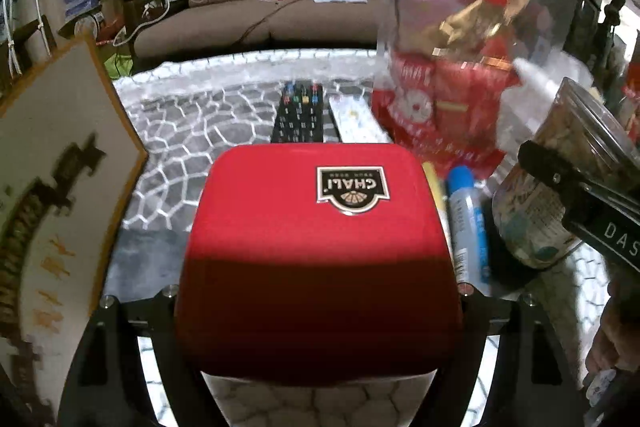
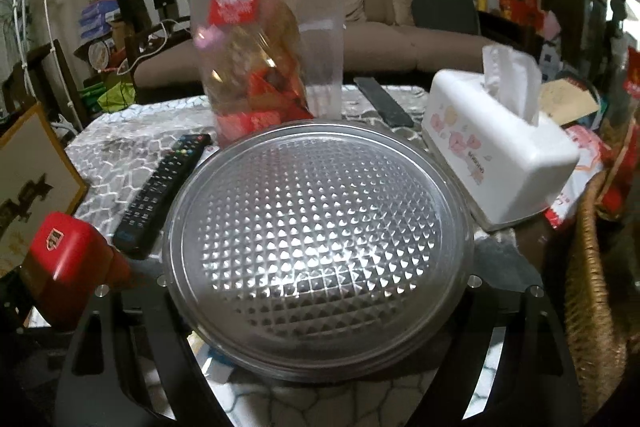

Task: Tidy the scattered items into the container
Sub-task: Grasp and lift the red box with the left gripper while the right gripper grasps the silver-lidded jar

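So, both hands loaded, nothing binned yet.

Left wrist view: left gripper (image 1: 318, 291) clamped across a red Chali box (image 1: 316, 251), one finger on each side wall, box filling the centre. Side grip looks chosen to leave the top and underside free for setting down.
Box look: glossy red, rounded corners, gold-and-black logo badge at 1 o'clock on its top face.
Beyond box: black remote (image 1: 299, 113) at 12 o'clock on the patterned table cover (image 1: 176, 131); blue tube (image 1: 468, 223) lying just beside the box at 3 o'clock; clear bag of red packets (image 1: 448, 59) upright at 1 o'clock.
Right edge, 3 o'clock: right gripper's finger against a clear jar (image 1: 560, 179).

Right wrist view: right gripper (image 2: 320, 283) clamped on that jar, studded clear lid (image 2: 320, 239) facing the lens, fingers at its flanks. Jar reads as tipped toward the camera.
Surroundings: tissue box (image 2: 496, 151) at 2 o'clock; wicker basket (image 2: 592, 267) rim at 4 o'clock, my guess for the container.
Risk: smooth jar wall may slip.
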Demonstrator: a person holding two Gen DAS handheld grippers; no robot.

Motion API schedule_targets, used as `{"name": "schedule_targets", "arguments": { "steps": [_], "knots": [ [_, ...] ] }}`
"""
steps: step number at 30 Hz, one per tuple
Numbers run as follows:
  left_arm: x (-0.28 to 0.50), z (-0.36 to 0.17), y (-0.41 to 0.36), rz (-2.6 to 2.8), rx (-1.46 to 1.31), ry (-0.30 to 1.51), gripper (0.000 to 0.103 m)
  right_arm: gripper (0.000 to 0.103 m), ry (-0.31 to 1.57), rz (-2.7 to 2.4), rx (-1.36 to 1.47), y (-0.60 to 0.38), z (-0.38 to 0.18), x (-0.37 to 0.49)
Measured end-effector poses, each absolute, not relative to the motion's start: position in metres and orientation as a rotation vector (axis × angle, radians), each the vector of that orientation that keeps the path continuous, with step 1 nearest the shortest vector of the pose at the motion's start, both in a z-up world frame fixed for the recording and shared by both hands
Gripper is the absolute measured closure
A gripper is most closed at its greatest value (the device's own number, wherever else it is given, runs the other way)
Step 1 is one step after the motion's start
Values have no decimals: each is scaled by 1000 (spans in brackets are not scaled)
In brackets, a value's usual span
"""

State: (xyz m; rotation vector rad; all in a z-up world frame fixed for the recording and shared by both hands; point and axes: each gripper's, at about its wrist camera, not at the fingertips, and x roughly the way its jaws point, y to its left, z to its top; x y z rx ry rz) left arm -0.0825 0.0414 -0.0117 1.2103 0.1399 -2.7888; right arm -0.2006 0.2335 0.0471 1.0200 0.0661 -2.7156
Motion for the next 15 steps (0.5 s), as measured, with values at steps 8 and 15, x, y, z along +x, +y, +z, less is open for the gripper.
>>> {"name": "schedule_targets", "arguments": {
  "steps": [8, 15],
  "knots": [
    [-41, 53, 24, -2810, 1108, 170, 22, 19, 90, -2711, 927, 223, 120, -162],
    [3, 115, -8, -2807, 986, 194, 22, 19, 155, -2693, 835, 192, 194, -117]
  ]
}}
